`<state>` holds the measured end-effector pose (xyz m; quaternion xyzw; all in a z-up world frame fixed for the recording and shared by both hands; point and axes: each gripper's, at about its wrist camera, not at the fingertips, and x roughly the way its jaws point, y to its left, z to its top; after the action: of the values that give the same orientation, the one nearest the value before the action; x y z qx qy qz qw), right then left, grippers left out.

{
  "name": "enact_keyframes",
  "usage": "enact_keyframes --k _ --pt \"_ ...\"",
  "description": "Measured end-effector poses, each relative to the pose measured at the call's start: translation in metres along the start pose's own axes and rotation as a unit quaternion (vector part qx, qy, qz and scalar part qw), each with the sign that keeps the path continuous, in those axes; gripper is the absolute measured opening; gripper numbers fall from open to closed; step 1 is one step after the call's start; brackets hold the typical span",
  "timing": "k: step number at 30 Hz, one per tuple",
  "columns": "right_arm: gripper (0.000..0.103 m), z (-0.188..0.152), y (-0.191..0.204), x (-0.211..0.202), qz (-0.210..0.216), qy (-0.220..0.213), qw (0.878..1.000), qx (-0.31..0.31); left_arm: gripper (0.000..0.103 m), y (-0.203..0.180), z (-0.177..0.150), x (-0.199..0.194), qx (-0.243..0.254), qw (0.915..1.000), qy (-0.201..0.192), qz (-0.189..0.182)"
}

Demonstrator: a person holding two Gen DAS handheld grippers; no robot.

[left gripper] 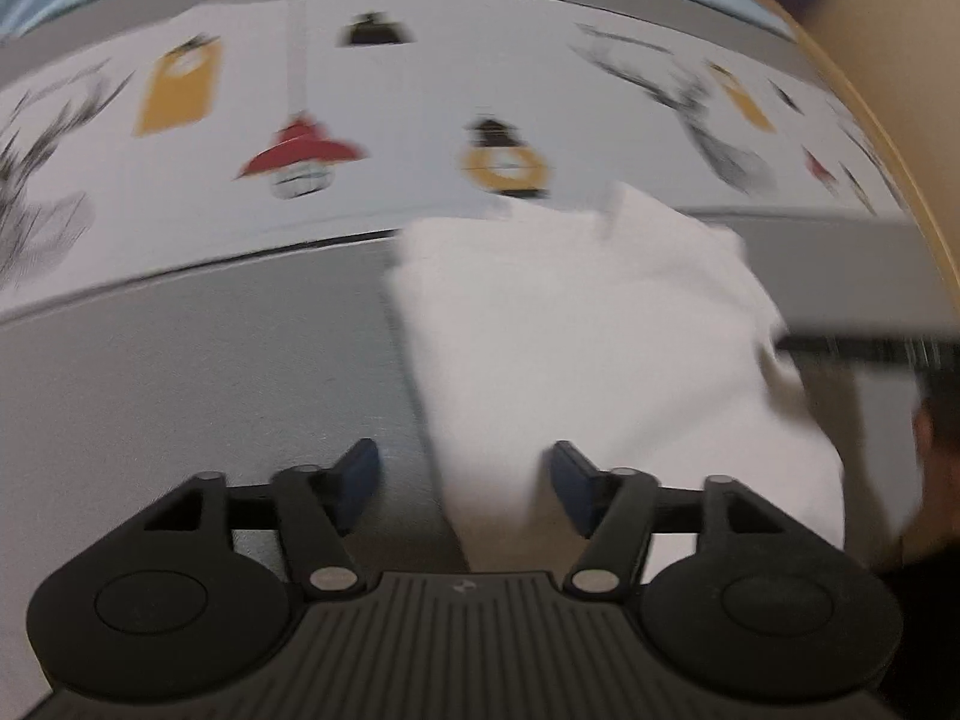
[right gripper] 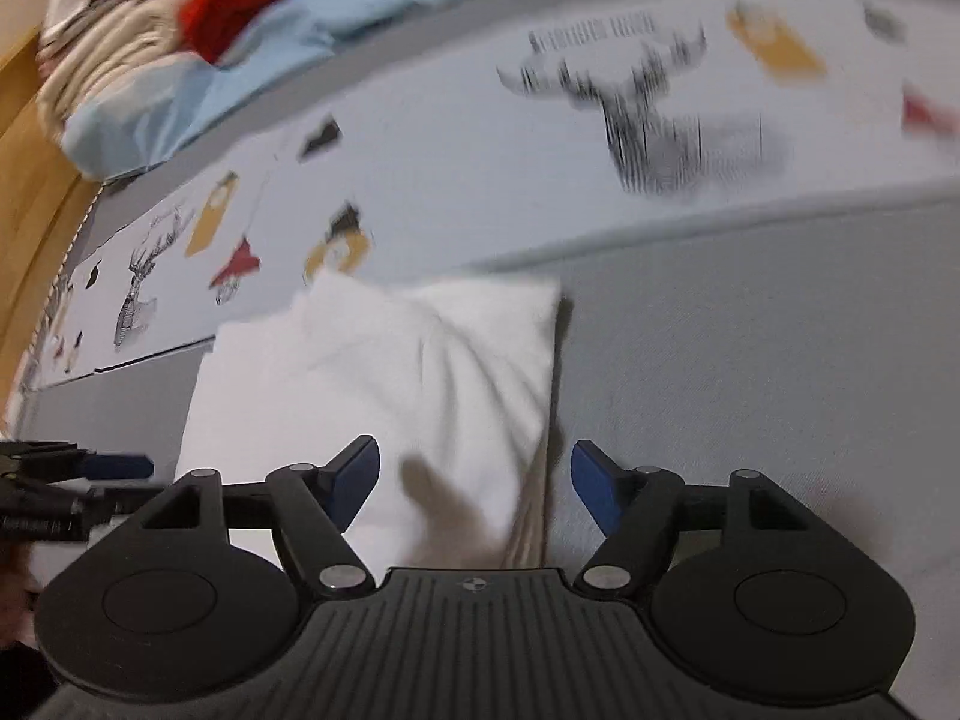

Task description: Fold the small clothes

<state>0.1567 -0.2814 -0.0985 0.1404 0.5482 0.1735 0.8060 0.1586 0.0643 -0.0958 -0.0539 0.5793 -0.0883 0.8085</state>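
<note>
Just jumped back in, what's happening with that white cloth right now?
A person is folding a small white garment on a grey surface, holding a tool in each hand. Both are open, with nothing pinched. The left tool sits over the garment's left edge, the right tool over its right edge, where stacked layers show a fold. The garment lies loose beside a printed sheet. Both views are blurred.

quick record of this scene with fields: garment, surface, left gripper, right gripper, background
garment: white cloth, folded, lying flat
surface: grey sheet
left gripper: open, garment's left edge below the jaws, nothing gripped
right gripper: open, garment's right edge below the jaws, nothing gripped
background: printed fabric with deer and lamps; clothes pile far left
</note>
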Motion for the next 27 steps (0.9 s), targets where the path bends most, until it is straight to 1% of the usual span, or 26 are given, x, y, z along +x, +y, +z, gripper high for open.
enact_keyframes --k 2,3,4,7,9,10,11,12,13,14,15,16,17,18,19,21,23,24,25,27 --pt "0.072 -0.001 -0.007 0.013 0.003 0.033 0.999 0.026 0.071 0.005 0.001 0.007 -0.02 0.9997 0.01 -0.007" --pt "0.073 -0.003 -0.005 0.02 0.0 0.046 0.998 0.031 0.075 0.006 0.001 0.011 -0.028 0.9994 0.013 -0.015" --pt "0.075 -0.004 -0.005 0.024 -0.001 0.05 0.998 0.031 0.078 0.006 0.001 0.015 -0.033 0.9991 0.015 -0.02" --pt "0.077 -0.004 0.001 0.025 0.004 0.047 0.999 0.022 0.079 0.01 0.001 0.028 -0.053 0.9973 0.019 -0.047" --pt "0.074 -0.004 0.004 0.027 0.004 0.044 0.999 0.019 0.079 0.013 0.003 0.036 -0.069 0.9953 0.026 -0.062" --pt "0.068 -0.003 0.004 0.028 0.005 0.042 0.999 0.017 0.078 0.013 0.003 0.039 -0.071 0.9944 0.025 -0.075" --pt "0.058 -0.003 0.004 0.028 0.008 0.039 0.999 0.015 0.077 0.013 0.003 0.043 -0.071 0.9939 0.027 -0.079" --pt "0.054 -0.002 0.004 0.028 0.015 0.038 0.999 0.016 0.074 0.013 0.004 0.044 -0.069 0.9942 0.026 -0.078" --pt "0.046 0.0 0.003 0.029 0.022 0.037 0.999 0.021 0.06 0.01 0.006 0.043 -0.063 0.9943 0.019 -0.084" --pt "0.041 0.001 0.004 0.03 0.025 0.036 0.999 0.024 0.058 0.009 0.008 0.043 -0.059 0.9944 0.012 -0.087" --pt "0.038 0.002 0.004 0.029 0.023 0.034 0.999 0.022 0.049 0.009 0.009 0.042 -0.056 0.9951 0.006 -0.081" --pt "0.033 0.004 0.005 0.029 0.023 0.03 0.999 0.02 0.041 0.007 0.011 0.041 -0.048 0.996 0.004 -0.075" --pt "0.026 0.006 0.007 0.027 0.023 0.022 0.999 0.023 0.036 0.003 0.014 0.037 -0.036 0.9969 -0.003 -0.07" --pt "0.021 0.008 0.008 0.024 0.025 0.011 0.999 0.026 0.033 -0.001 0.018 0.03 -0.024 0.9975 -0.019 -0.063" --pt "0.018 0.012 0.008 0.019 0.032 -0.008 0.999 0.031 0.032 -0.004 0.022 0.022 -0.011 0.9975 -0.041 -0.057" --pt "0.016 0.023 0.008 0.007 0.057 -0.05 0.996 0.041 0.031 -0.005 0.032 0.005 0.002 0.9956 -0.079 -0.05" --pt "0.016 0.033 0.015 -0.003 0.071 -0.087 0.993 0.026 0.03 -0.004 0.042 -0.011 0.009 0.9923 -0.114 -0.049" --pt "0.016 0.037 0.021 -0.007 0.075 -0.106 0.991 0.012 0.03 -0.005 0.047 -0.018 0.019 0.9902 -0.132 -0.042" --pt "0.016 0.042 0.026 -0.01 0.08 -0.122 0.989 0.0 0.03 -0.006 0.05 -0.024 0.03 0.9878 -0.149 -0.032" --pt "0.016 0.05 0.037 -0.017 0.098 -0.156 0.983 -0.016 0.03 -0.003 0.059 -0.039 0.051 0.9798 -0.193 -0.014"
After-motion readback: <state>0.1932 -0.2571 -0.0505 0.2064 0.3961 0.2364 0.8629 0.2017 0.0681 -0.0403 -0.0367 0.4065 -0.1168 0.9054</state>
